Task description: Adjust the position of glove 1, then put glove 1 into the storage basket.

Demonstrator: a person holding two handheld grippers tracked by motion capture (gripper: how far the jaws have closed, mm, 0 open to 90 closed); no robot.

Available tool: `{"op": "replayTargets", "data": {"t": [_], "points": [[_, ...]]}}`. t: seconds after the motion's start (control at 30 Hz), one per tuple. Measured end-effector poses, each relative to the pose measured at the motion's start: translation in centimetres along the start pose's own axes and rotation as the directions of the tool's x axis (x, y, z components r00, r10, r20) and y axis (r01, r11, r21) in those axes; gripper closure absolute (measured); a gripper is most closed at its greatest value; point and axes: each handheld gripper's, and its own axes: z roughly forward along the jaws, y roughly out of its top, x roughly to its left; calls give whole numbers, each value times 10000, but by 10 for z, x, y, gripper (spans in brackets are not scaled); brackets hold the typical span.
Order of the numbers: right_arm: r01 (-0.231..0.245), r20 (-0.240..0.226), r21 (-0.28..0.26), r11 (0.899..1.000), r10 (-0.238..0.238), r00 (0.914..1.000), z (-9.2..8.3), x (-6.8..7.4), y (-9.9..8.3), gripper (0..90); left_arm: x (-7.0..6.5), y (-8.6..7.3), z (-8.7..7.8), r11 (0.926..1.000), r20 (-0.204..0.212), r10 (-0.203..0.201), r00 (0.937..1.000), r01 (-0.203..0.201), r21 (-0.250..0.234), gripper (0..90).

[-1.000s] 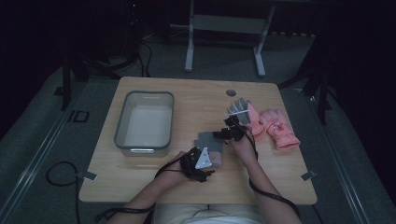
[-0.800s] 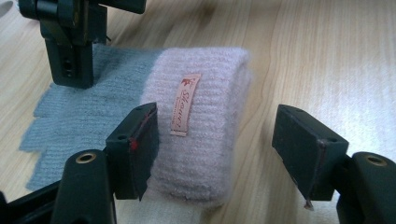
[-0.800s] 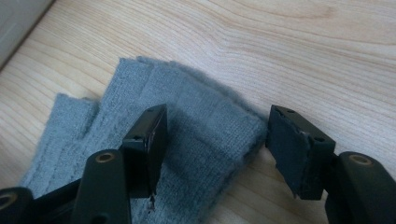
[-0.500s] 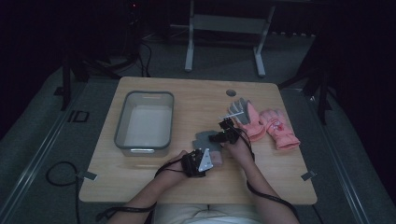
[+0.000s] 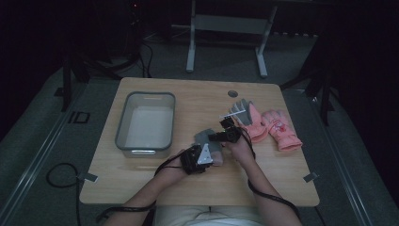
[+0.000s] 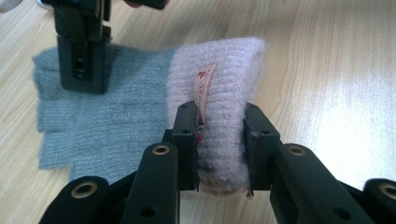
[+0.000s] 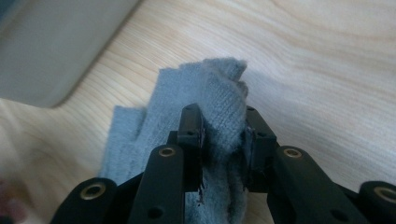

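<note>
On the counter (image 5: 155, 183), beside the grey tub (image 5: 145, 123), a grey knit glove (image 6: 116, 116) lies stretched between two grips: the left hand-held gripper (image 6: 222, 140) is clamped on its pale cuff (image 6: 219, 88), the right hand-held gripper (image 7: 223, 135) is pinched on a bunched fold at the finger end. The likely trouble is slippage — soft knit could creep out of either grip if pulled apart. Smaller risk — the cuff label (image 6: 204, 86) snagging a jaw.
</note>
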Motion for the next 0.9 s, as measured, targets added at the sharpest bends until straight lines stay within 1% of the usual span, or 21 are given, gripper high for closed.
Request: {"op": "replayTargets", "data": {"t": [0.13, 0.17, 0.2, 0.23, 0.27, 0.3, 0.33, 0.43, 0.47, 0.5, 0.53, 0.6, 0.63, 0.67, 0.7, 0.73, 0.77, 0.8, 0.83, 0.87, 0.9], "points": [[67, -191, -475, 9988, -76, 9998, -15, 6, 5, 734, 5, 4, -10, 9998, 112, -139, 9998, 140, -168, 710], [67, -191, -475, 9988, -76, 9998, -15, 6, 5, 734, 7, 7, -14, 9995, 153, -178, 9997, 182, -248, 710], [148, -189, -672, 9976, -161, 9997, -24, 8, 8, 734, 9, 9, -17, 9991, 181, -235, 9996, 241, -339, 712], [195, -183, -787, 9967, -210, 9996, -28, 10, 10, 735, 12, 14, -25, 9990, 186, -195, 9996, 202, -409, 713], [217, -146, -867, 9960, -230, 9996, -32, 12, 12, 735, 12, 14, -25, 9990, 186, -195, 9996, 202, -409, 714], [217, -146, -867, 9960, -230, 9996, -32, 12, 12, 735, 14, 17, -29, 9988, 191, -163, 9997, 172, -451, 714], [268, -166, -1050, 9941, -287, 9995, -40, 14, 15, 736, 17, 22, -35, 9987, 264, -179, 9995, 191, -468, 717], [305, -92, -1237, 9919, -319, 9994, -50, 19, 20, 737, 23, 29, -44, 9990, 248, -33, 9997, 44, -449, 721], [305, -92, -1237, 9919, -319, 9994, -50, 19, 20, 737, 23, 29, -44, 9990, 248, -33, 9997, 44, -449, 721], [346, -54, -1388, 9897, -357, 9993, -55, 23, 24, 737, 24, 31, -48, 9989, 220, 14, 9998, -3, -463, 721], [367, -47, -1446, 9888, -378, 9993, -57, 24, 27, 738, 28, 34, -54, 9991, 169, 108, 9998, -101, -420, 722], [376, -101, -1572, 9869, -397, 9992, -61, 27, 32, 739, 32, 38, -61, 9991, 119, 213, 9997, -208, -361, 723], [402, -112, -1597, 9863, -426, 9990, -63, 29, 35, 739, 32, 38, -61, 9991, 119, 213, 9997, -208, -361, 724], [385, -150, -1629, 9859, -415, 9990, -64, 31, 38, 740, 36, 41, -68, 9990, 93, 340, 9994, -337, -281, 726], [407, -213, -1649, 9855, -449, 9988, -66, 32, 41, 740, 36, 41, -68, 9990, 93, 340, 9994, -337, -281, 726], [442, -207, -1679, 9848, -483, 9986, -67, 34, 43, 741, 38, 45, -74, 9987, -38, 498, 9987, -499, -139, 726], [442, -207, -1679, 9848, -483, 9986, -67, 34, 43, 741, 38, 45, -74, 9987, -38, 498, 9987, -499, -139, 727], [465, -239, -1732, 9838, -514, 9984, -69, 38, 50, 741, 42, 48, -81, 9982, -175, 601, 9980, -601, -19, 727], [502, -223, -1780, 9827, -551, 9982, -70, 40, 53, 741, 44, 49, -84, 9978, -189, 663, 9976, -662, 46, 727], [524, -241, -1816, 9820, -577, 9980, -71, 42, 56, 741, 44, 49, -84, 9978, -189, 663, 9976, -662, 46, 727], [588, -233, -1848, 9810, -642, 9977, -71, 44, 60, 741, 49, 51, -91, 9976, -241, 684, 9974, -681, 108, 727]]}}
